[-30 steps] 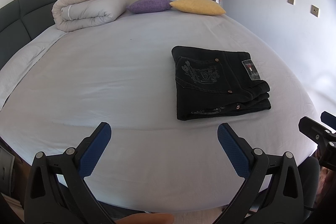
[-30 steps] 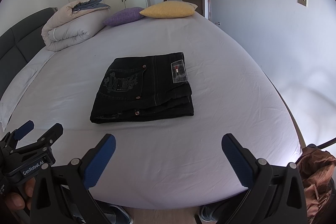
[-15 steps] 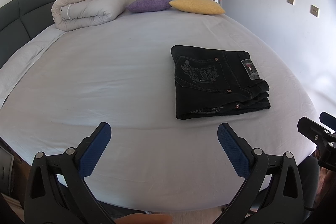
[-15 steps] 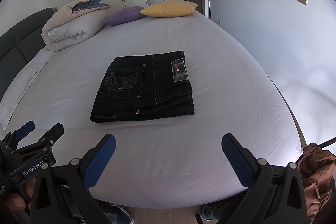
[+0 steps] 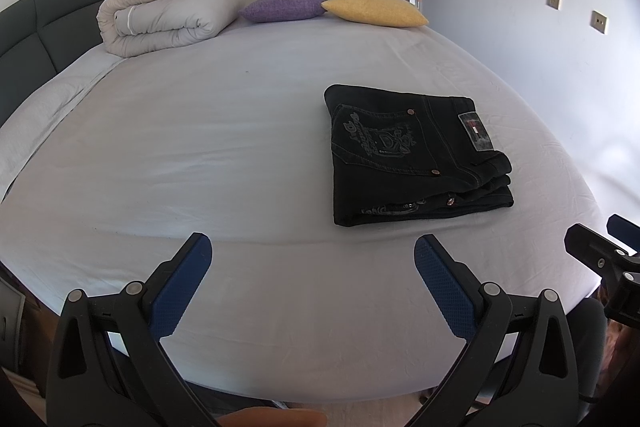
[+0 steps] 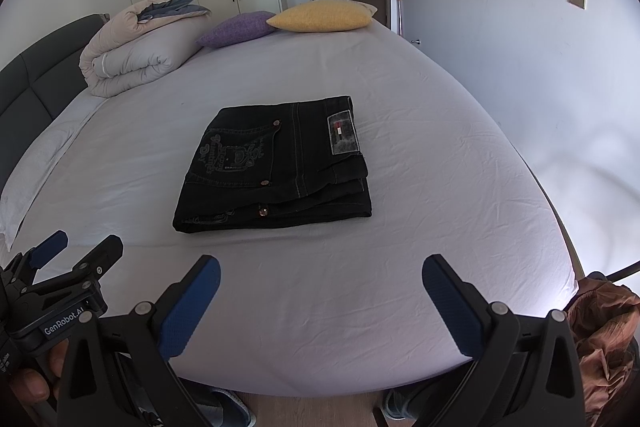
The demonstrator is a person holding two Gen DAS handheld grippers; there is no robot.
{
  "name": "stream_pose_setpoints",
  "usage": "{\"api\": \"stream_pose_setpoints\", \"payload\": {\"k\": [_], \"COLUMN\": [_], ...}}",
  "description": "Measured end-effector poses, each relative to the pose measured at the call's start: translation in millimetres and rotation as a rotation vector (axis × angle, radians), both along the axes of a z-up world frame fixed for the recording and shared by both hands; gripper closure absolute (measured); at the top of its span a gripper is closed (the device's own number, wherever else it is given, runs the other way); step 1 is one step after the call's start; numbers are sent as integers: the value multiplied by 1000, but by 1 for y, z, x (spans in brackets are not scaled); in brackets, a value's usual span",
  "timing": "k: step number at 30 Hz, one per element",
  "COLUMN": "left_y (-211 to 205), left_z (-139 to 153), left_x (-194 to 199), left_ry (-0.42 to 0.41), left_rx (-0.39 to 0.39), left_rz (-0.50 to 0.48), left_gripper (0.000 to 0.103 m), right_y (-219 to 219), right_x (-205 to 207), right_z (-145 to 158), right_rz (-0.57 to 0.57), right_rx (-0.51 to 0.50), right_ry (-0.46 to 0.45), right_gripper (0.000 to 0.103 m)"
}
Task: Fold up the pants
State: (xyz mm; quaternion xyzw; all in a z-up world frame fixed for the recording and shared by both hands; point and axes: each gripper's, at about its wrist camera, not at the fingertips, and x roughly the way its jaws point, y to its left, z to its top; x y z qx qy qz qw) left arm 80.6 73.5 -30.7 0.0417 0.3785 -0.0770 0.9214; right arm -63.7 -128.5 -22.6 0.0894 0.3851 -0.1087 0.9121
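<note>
Tongs on both sides hang spread wide and empty over the near edge of the bed [image 5: 168,131]: the left tongs [image 5: 312,267] and the right tongs [image 6: 320,287], side by side. Ahead of them, well apart, the pants [image 6: 276,163] lie as a compact folded stack on the sheet, long axis running left to right, waistband patch toward the right. They sit straight ahead of the right tongs and off to the right of the left, so the right is nearer. Against a second ago nothing has shifted; the folding looks done
</note>
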Motion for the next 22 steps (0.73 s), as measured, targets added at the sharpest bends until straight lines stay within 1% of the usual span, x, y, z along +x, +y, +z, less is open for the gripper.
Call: {"api": "stream_pose_setpoints", "payload": {"k": [22], "left_y": [1], "left_z": [-2], "left_x": [2], "left_ry": [21], "left_rx": [-9], "left_rz": [1], "left_gripper": [0], "right_y": [5], "right_x": [-3], "right_z": [-2], "right_rz": [2], "right_rx": [6], "right_ry": [3], "right_gripper": [0]}}
